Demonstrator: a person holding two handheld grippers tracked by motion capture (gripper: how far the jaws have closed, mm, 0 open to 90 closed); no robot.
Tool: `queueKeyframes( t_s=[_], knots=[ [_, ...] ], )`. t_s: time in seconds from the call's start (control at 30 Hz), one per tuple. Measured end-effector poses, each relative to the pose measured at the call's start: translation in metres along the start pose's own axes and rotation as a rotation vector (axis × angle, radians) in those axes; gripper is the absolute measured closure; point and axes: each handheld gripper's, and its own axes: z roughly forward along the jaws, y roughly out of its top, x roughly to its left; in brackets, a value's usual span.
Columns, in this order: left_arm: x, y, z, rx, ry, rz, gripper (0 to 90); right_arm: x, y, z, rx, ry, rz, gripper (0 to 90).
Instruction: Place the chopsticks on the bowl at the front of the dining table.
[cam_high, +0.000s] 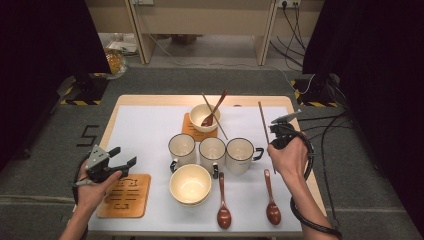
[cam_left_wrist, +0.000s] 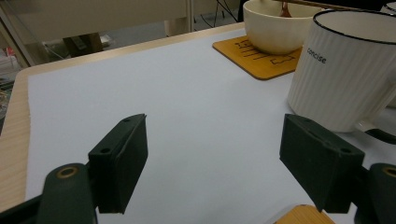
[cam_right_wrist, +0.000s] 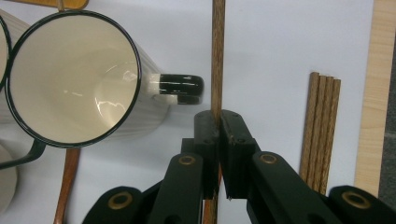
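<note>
Even overhead light falls on the table (cam_high: 150, 130), its white sheet bright, while both upper corners of the high view sink into near-black; shadows under the mugs (cam_high: 212, 152) and spoons are short and soft. High view slightly soft and low in detail throughout. In the right gripper view a glare patch sits inside the mug (cam_right_wrist: 74, 79) and the near jaws are sharp; in the left gripper view the jaws of the left hand-held gripper (cam_left_wrist: 210, 168) are a little soft and the background beyond the table blurs.

Chopstick (cam_right_wrist: 218, 56) dark grained wood; mug (cam_right_wrist: 74, 79) glossy white enamel; jaws matt black plastic.
</note>
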Motion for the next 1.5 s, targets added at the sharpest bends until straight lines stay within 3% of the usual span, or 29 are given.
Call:
queueKeyframes(
  t_s=[1.5],
  knots=[
    [0.001,0.0,-0.001,-0.004,0.005,-0.004,23.1,0.017,0.017,-0.006,-0.03,0.015,-0.037,85.8]
  ],
)
